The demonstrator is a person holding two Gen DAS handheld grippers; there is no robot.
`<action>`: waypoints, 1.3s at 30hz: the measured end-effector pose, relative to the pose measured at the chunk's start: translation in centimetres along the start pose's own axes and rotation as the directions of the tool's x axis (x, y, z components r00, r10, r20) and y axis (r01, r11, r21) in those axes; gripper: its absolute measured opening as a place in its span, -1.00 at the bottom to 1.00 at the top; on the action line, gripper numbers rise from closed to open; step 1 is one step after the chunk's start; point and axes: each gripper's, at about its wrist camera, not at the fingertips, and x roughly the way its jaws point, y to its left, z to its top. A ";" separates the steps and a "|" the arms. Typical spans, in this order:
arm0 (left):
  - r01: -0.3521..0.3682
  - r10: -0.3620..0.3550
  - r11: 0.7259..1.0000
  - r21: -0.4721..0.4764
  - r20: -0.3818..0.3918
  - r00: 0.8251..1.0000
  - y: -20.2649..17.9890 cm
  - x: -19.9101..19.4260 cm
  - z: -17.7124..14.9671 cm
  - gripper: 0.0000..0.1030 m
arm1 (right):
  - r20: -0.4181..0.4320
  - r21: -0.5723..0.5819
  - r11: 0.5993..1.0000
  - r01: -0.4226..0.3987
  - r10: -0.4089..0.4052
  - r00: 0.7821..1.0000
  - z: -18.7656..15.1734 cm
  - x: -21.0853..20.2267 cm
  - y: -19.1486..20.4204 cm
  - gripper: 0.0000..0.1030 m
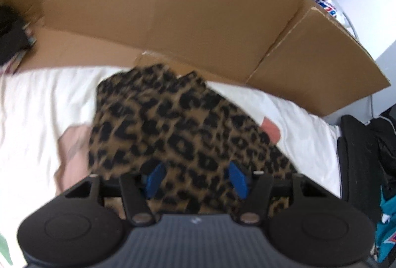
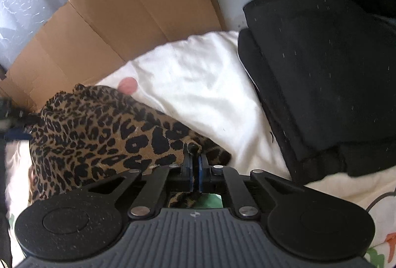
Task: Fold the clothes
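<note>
The leopard-print garment (image 2: 99, 129) lies bunched on the white bedding (image 2: 203, 85), in front of the cardboard sheet (image 2: 118, 11) and left of the folded black clothes (image 2: 321, 75); the right gripper (image 2: 194, 161) is clamped tight on one corner of it; the left gripper (image 1: 198, 176) hangs over the cloth with its blue pads (image 1: 156, 176) apart and fabric between them, not visibly pinched. To fold cleanly, I judge, anchor the right corner, close the left on a single edge, pull the fabric taut, then lay it flat.

Tan-and-black leopard-print garment (image 1: 173, 124), white sheet (image 2: 203, 85), brown cardboard (image 1: 173, 8), black folded clothes (image 2: 321, 75)
</note>
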 end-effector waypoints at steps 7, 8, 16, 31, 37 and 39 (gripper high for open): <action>-0.043 0.042 0.999 0.026 0.014 0.999 -2.4 2.3 4.1 -0.10 | 0.003 -0.011 0.999 -0.041 0.041 0.999 -0.3 0.0 -0.8 -0.96; -0.049 0.048 0.999 0.024 0.011 0.999 -2.6 2.8 4.7 -0.19 | 0.005 -0.005 0.999 -0.045 0.045 0.999 -0.4 0.1 -1.0 -0.96; -0.097 0.097 0.995 0.023 -0.022 0.995 -4.9 5.1 6.6 -0.30 | 0.010 0.003 0.997 -0.077 0.077 0.997 -0.5 0.3 -1.7 -0.96; -0.164 0.145 0.980 -0.112 -0.159 0.977 -3.5 10.8 6.3 -0.29 | 0.005 0.008 0.995 -0.104 0.104 0.995 -0.5 0.4 -2.3 -0.96; -0.161 0.141 0.980 -0.114 -0.168 0.976 -3.2 11.2 5.8 -0.30 | 0.004 0.016 0.994 -0.106 0.106 0.994 -0.5 0.5 -2.3 -0.95; -0.160 0.139 0.980 -0.121 -0.163 0.977 -3.1 11.1 5.6 -0.33 | 0.004 0.018 0.994 -0.105 0.105 0.994 -0.5 0.6 -2.3 -0.95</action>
